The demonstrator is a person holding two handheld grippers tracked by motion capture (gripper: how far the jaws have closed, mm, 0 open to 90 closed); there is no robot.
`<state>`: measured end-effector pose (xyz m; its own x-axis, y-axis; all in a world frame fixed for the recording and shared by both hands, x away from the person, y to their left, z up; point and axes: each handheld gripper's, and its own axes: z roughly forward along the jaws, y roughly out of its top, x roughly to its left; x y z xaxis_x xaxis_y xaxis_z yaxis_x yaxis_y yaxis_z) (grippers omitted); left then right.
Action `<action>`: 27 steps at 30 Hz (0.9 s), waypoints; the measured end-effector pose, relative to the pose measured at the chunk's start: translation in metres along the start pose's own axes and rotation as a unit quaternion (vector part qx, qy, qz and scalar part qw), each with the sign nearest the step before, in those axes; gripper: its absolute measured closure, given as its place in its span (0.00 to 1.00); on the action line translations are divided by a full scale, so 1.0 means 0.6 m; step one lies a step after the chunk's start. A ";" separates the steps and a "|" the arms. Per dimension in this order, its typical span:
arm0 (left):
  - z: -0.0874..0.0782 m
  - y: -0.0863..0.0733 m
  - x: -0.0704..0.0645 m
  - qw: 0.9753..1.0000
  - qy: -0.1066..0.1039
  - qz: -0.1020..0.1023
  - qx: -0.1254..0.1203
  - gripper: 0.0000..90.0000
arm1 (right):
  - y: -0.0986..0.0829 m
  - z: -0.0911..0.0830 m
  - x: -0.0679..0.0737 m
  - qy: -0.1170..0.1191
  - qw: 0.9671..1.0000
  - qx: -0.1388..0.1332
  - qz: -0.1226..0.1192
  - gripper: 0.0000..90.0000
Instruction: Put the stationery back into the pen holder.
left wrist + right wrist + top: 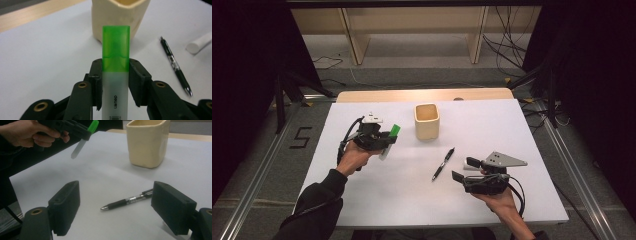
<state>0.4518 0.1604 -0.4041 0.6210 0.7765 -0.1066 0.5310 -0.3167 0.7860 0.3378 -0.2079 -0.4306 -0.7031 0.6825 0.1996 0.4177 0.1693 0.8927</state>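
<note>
Where gripped, highlighter (115, 75) reads "deli", seemingly.

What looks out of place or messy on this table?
Nothing stands out. The cream cup stands upright, the black pen lies flat on the white table, and the left gripper holds the green-capped highlighter squarely.

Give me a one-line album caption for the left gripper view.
Left gripper clamps a green-capped highlighter before a cream cup, black pen alongside.
</note>
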 end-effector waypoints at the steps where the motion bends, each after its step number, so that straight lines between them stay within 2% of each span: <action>1: -0.001 0.003 0.001 1.000 0.002 -0.003 -0.008 0.74 | 0.000 0.000 0.000 0.000 1.000 0.000 0.001 0.27; 4: 0.001 0.012 0.003 0.999 0.004 -0.021 -0.031 0.74 | 0.000 0.000 0.001 0.001 1.000 0.000 0.000 0.27; 7: 0.003 0.021 0.005 0.998 0.008 -0.029 -0.047 0.74 | 0.000 0.000 0.003 0.001 1.000 0.000 0.000 0.27; 13: 0.011 0.044 0.004 0.997 0.015 -0.029 -0.064 0.74 | -0.001 0.001 0.003 0.003 1.000 0.000 0.001 0.27; 18: 0.018 0.066 0.005 0.996 0.019 -0.038 -0.079 0.74 | -0.001 0.001 0.004 0.005 1.000 0.000 0.000 0.27; 23: 0.024 0.090 0.005 0.997 0.016 -0.031 -0.075 0.74 | -0.001 0.001 0.006 0.008 1.000 0.002 -0.002 0.27; 27: 0.027 0.108 0.004 0.996 0.016 -0.031 -0.083 0.74 | -0.002 0.002 0.006 0.009 1.000 0.003 -0.002 0.26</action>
<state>0.4971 0.1329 -0.3632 0.5695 0.8097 -0.1413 0.4644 -0.1751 0.8681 0.3356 -0.2050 -0.4312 -0.7146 0.6691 0.2040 0.4190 0.1759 0.8908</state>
